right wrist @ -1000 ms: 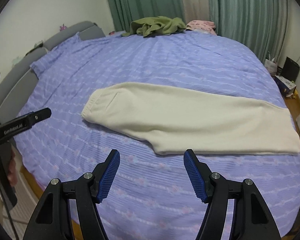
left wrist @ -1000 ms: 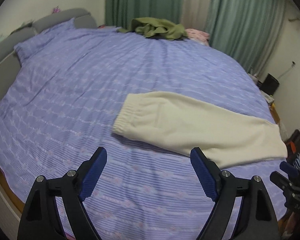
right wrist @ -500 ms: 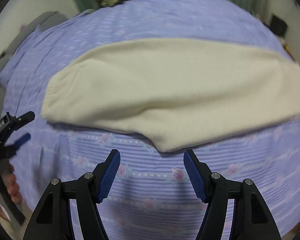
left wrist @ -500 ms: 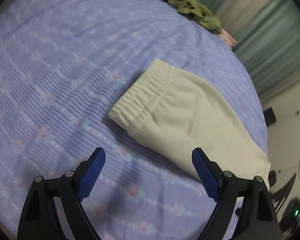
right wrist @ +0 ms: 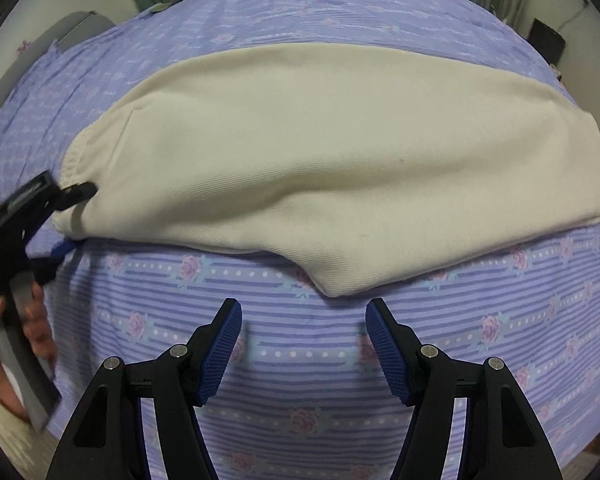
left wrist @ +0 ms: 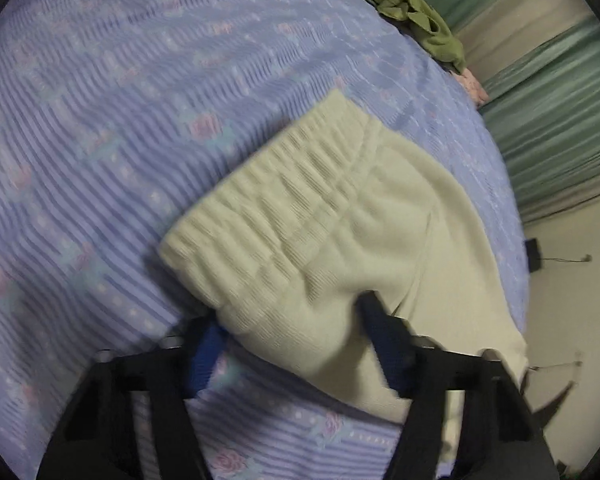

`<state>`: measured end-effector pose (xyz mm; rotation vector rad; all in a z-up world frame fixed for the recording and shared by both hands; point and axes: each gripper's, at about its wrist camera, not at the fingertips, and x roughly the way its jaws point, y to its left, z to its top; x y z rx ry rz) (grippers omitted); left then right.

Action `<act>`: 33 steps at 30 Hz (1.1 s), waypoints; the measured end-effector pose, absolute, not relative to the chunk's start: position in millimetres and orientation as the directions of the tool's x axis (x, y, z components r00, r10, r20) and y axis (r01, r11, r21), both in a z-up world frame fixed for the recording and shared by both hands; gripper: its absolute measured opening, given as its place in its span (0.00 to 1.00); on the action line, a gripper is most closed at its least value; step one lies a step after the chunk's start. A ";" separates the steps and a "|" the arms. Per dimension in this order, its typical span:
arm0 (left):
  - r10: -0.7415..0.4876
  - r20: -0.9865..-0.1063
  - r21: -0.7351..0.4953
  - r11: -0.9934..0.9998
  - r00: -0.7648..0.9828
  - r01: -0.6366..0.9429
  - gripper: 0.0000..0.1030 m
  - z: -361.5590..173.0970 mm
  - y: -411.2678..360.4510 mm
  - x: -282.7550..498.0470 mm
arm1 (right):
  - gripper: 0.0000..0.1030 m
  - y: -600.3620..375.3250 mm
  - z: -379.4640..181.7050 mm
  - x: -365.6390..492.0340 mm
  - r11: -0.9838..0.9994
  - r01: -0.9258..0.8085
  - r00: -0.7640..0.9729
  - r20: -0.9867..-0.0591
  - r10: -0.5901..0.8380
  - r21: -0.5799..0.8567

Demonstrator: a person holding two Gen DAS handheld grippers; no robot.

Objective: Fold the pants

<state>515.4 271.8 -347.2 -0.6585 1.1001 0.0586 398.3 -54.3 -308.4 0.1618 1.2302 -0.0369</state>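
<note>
The left claw (left wrist: 296, 328) is standing wide, its jaws straddling the near corner of the waistband of the cream pants (left wrist: 340, 248): one finger is lying on top of the fabric, the blue-padded one is sitting at the edge beside or under it, and the blur is hiding whether the cloth is pinched yet. From the right wrist view the same claw (right wrist: 72, 216) is showing at the left end of the pants (right wrist: 320, 168), one black tip over the waistband and a blue tip low at the bedspread, with the person's hand (right wrist: 16, 332) gripping its handle. A white label on its side is too blurred to read.

The right claw (right wrist: 303, 332) is also gaping wide, holding nothing, hovering over the striped, rose-patterned bedspread (right wrist: 300, 380) just short of the pants' near edge.

The pants are lying flat and lengthwise across the bed. A crumpled green garment (left wrist: 416, 12) is sitting at the far edge, well apart, with green curtains (left wrist: 548, 112) behind it.
</note>
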 end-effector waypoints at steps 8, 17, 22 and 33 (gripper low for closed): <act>-0.122 -0.854 -0.311 0.899 0.506 -0.307 0.29 -313.4 259.8 528.9 | 0.59 -39.8 -278.5 396.4 0.996 0.037 0.432 -0.900 0.057 0.080; 0.093 -0.843 -0.029 0.975 0.530 -0.219 0.29 -293.9 222.4 518.9 | 0.47 -77.3 -298.0 392.1 0.982 0.072 0.384 -0.914 0.134 0.174; 0.085 -0.855 -0.044 0.971 0.512 -0.236 0.29 -296.9 227.1 523.0 | 0.42 -85.0 -324.9 398.5 0.956 0.096 0.335 -0.913 0.231 0.277; 0.049 -0.873 -0.091 0.961 0.486 -0.262 0.29 -304.1 234.7 522.8 | 0.40 -79.6 -313.8 411.0 0.974 0.046 0.409 -0.893 0.185 0.223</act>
